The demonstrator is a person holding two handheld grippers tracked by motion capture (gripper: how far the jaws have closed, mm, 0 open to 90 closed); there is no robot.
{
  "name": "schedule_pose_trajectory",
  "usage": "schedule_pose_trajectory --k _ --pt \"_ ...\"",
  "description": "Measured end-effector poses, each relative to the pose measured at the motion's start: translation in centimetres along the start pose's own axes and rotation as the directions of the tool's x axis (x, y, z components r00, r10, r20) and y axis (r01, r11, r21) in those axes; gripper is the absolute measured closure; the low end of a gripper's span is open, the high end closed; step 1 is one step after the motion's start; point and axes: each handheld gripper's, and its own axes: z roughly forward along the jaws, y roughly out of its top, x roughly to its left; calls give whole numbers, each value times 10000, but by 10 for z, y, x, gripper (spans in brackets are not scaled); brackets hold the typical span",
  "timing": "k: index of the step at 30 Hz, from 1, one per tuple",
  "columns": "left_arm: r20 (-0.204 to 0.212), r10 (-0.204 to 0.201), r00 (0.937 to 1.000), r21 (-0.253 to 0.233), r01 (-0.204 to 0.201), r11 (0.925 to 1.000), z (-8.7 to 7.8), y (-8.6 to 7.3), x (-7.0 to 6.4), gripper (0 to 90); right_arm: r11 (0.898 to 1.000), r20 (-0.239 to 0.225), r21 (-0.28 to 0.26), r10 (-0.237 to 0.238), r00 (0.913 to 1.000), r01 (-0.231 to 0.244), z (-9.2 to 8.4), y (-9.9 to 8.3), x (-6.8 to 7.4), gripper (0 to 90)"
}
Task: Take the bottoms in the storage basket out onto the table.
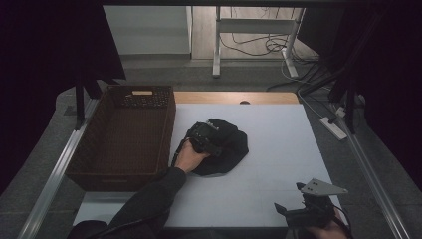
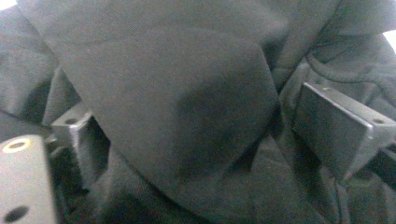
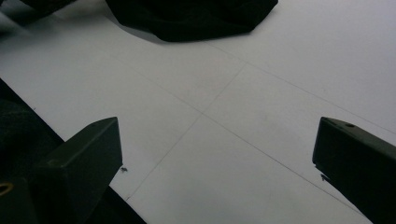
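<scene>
Left gripper point(image 1: 208, 142) sits on the black cloth point(image 1: 224, 147) mid-table, just right of the wicker basket point(image 1: 124, 139); jaws wide, a fold between them, pads not pressing. Likely regrasp: bite deeper into the fold before closing so it won't slip. Right gripper point(image 1: 288, 199) idle at near right corner, jaws spread, empty. Left gripper view shows the fold point(image 2: 187, 102); the high view shows the basket

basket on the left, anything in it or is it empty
Empty as far as the high view shows: the brown wicker basket shows bare woven floor, and the black cloth lies outside it on the white table.
</scene>
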Motion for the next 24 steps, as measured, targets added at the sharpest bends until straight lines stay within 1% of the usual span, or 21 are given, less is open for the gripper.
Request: schedule_pose_trajectory --k 5,7,10,15,18,22,24 --pt "230 -230 9995 -198 234 9995 -3 1 1 51 10000 15 25 4 10000 -4 0 0 0 18" --pt "211 -167 9996 -289 174 9994 -4 2 0 22 10000 25 35 -7 10000 7 0 0 0 19" --pt "421 -193 9989 -390 210 9990 -6 2 0 2 10000 35 33 5 10000 -5 0 0 0 19" --pt "496 243 9985 -453 -221 9987 -9 3 -3 0 10000 43 39 9 10000 -10 0 0 0 19" --pt "656 322 9973 -439 -293 9986 -11 4 -3 0 10000 48 39 10 10000 -10 0 0 0 18" --pt "999 384 9943 -535 -332 9980 -15 5 -6 0 10000 50 42 3 10000 -3 0 0 0 19" --pt "1039 451 9936 -566 -394 9976 -18 6 -8 0 10000 48 42 5 10000 -5 0 0 0 19"
